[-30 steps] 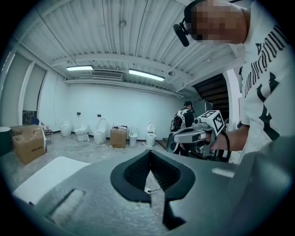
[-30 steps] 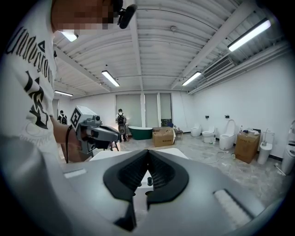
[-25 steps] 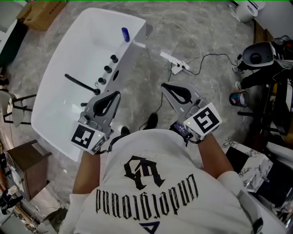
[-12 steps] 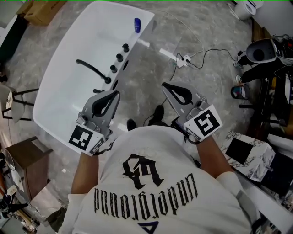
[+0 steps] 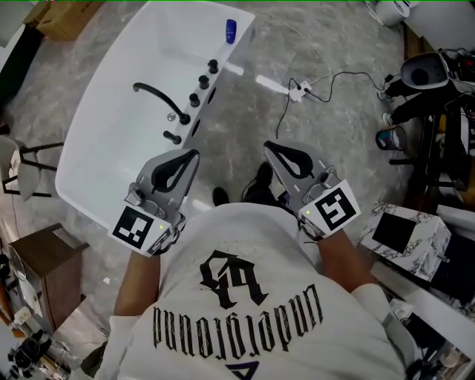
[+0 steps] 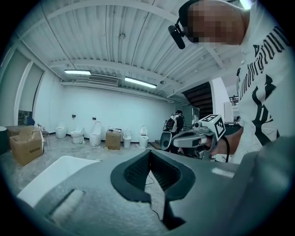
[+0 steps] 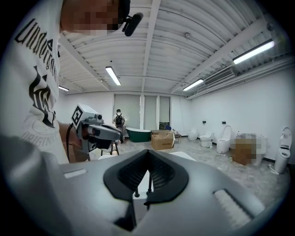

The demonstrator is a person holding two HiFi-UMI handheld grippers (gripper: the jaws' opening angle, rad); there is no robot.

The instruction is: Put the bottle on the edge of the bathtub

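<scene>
A small blue bottle (image 5: 229, 30) stands upright on the far rim of the white bathtub (image 5: 111, 148), near its right corner. A black faucet (image 5: 159, 98) and black knobs (image 5: 203, 81) sit along the tub's right rim. My left gripper (image 5: 194, 154) hovers over the tub's near right edge, shut and empty. My right gripper (image 5: 269, 146) hangs over the floor beside the tub, also shut and empty. In the left gripper view the left gripper (image 6: 150, 152) has its jaw tips together, and the right gripper (image 6: 203, 136) shows beyond them. The right gripper (image 7: 148, 151) looks the same in its own view.
A power strip with cables (image 5: 297, 90) lies on the marble floor right of the tub. A cardboard box (image 5: 67, 18) sits at the top left, a brown cabinet (image 5: 44, 267) at the left. Helmets, a stand and a marble-patterned box (image 5: 404, 237) crowd the right side.
The tub, faucet and bottle have slid right and up in the head view as the person moved along the tub. Both grippers kept their pose, shut and empty.
</scene>
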